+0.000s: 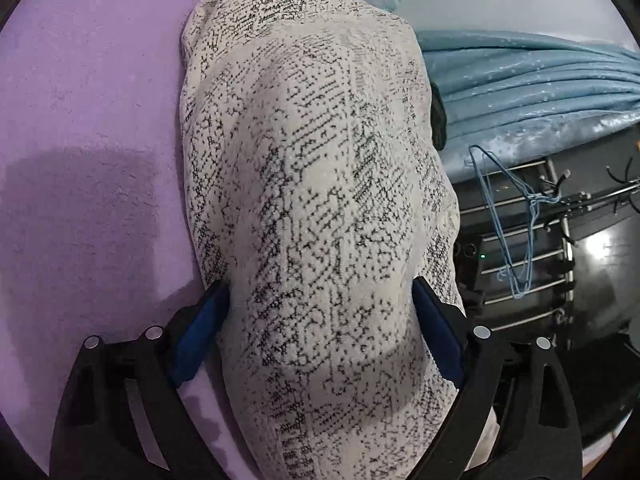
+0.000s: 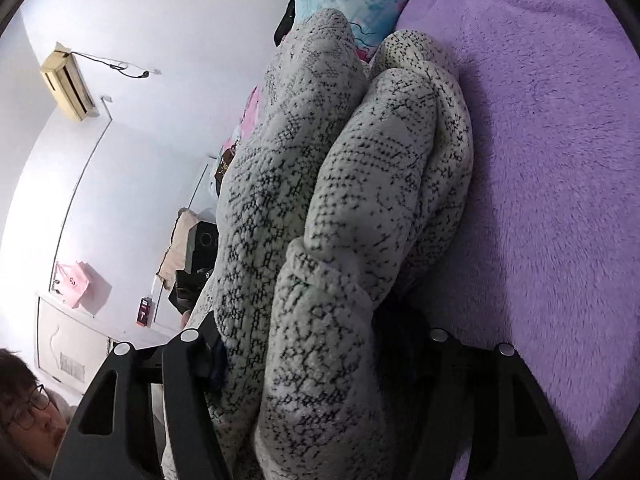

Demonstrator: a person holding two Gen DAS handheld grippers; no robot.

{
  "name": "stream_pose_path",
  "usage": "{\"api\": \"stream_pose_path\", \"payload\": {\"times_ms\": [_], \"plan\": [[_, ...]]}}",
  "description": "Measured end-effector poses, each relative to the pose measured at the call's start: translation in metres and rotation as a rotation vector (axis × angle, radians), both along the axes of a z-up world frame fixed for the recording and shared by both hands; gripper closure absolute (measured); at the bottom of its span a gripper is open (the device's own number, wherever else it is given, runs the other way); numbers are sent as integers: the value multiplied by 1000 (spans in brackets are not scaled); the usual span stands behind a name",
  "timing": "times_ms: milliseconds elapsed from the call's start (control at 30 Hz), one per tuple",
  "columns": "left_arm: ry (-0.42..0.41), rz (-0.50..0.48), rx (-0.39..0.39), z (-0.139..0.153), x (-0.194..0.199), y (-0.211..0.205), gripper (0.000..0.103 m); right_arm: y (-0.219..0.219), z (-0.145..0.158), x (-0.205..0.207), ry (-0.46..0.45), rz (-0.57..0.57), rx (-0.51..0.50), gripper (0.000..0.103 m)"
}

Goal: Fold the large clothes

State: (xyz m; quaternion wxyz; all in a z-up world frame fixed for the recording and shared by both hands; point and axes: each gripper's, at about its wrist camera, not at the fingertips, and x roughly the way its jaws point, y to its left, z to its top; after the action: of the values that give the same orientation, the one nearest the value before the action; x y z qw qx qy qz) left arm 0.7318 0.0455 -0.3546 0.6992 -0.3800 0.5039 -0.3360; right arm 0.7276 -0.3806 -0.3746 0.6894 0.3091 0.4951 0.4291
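- Cream knit speckled with black stitches: the garment (image 1: 320, 200), a large, thick piece, lies bunched on the purple fleece cover (image 1: 92, 120) of a bed and runs forward from both of my grippers.
- Left gripper (image 1: 320, 320): I see its blue pads (image 1: 196, 340) set wide with a fat roll of the knit filling the gap; whether they press it, I cannot tell.
- Right gripper (image 2: 320, 360): fingers apart around a doubled wad of the same cloth; the near pad is hidden, so grip or mere contact I cannot tell.
- Step, as I judge it: laying a fold down onto the bed.
- Next move, as I judge it: release cleanly, then flatten the lumpy rolls.
- Texture: nubby, soft, heavy; rounded humps, no crisp edges.
- Beyond: blue sheet (image 1: 520, 76), wire hanger (image 1: 512, 216).
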Motion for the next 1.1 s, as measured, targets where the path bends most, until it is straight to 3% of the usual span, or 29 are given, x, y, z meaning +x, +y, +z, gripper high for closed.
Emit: {"api": "stream_pose_path", "payload": {"times_ms": [233,333,467,567,733,1000,1100], "plan": [[67,73,134,40,3,14,6,4,25,-9,19,-50,-93,27],[77,111,215,64,-9,19,7,2,50,-22,-2,-146,-266,5],[-28,143,332,106,-45,12,6,4,88,-57,-33,-220,-325,6],[-31,196,360,123,-72,10,6,14,115,-93,-64,-270,-391,6],[-31,229,400,156,-118,2,6,16,175,-141,-89,-360,-353,6],[-239,228,784,258,-219,-50,6,53,277,-260,-290,-442,-533,6],[-292,266,831,284,-263,-61,6,75,294,-302,-302,-365,-588,6]]}}
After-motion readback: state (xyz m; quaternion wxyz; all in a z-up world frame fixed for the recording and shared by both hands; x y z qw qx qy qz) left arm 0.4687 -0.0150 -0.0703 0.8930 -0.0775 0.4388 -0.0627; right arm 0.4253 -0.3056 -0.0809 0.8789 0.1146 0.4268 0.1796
